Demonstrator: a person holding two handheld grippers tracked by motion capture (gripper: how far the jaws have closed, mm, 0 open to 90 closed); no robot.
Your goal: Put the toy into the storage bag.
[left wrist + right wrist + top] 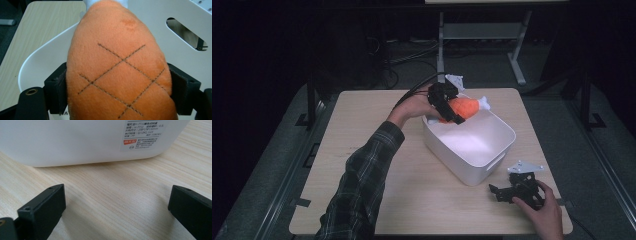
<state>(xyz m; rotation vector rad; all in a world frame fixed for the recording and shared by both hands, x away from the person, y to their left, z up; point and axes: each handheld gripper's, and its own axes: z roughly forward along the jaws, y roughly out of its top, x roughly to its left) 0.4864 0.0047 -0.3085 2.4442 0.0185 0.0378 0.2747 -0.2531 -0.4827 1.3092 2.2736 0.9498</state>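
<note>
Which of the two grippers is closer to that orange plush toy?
Left. The left gripper is clamped on the orange plush toy above the white bin; the right gripper rests open on the table, beyond the bin's near corner.

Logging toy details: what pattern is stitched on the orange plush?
A dark criss-cross diamond grid on the orange plush, clearest in the left gripper view.

Left claw [451,107] clamped, raised — right claw [507,192] agape, low

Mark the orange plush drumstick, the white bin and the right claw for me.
orange plush drumstick [117,65]: left gripper view, its stitched orange body.
white bin [504,131]: high view, its right rim.
right claw [116,206]: right gripper view, midway between its open fingertips.
</note>
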